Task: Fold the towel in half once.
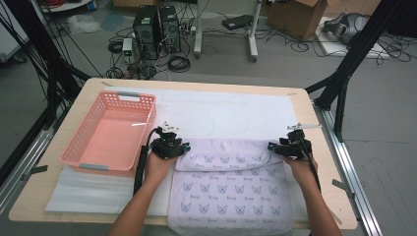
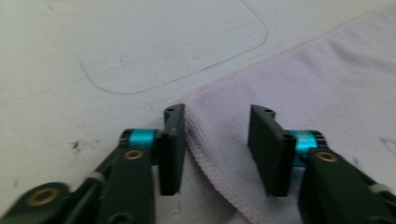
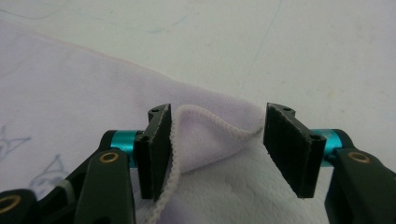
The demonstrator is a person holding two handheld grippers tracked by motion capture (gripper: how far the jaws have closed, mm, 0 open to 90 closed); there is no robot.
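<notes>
A pale lilac towel printed with small blue motifs lies on the near half of the table, its far part folded back toward me. My left gripper sits at the left end of that fold. In the left gripper view its jaws stand apart over the towel's stitched hem, which runs beside the left jaw. My right gripper sits at the fold's right end. Its jaws are open, with a curled towel corner resting loose against the left jaw.
An empty pink plastic basket stands at the table's left. A white mat covers the tabletop under the towel. Beyond the far edge, computer towers, cables and a cardboard box sit on the floor.
</notes>
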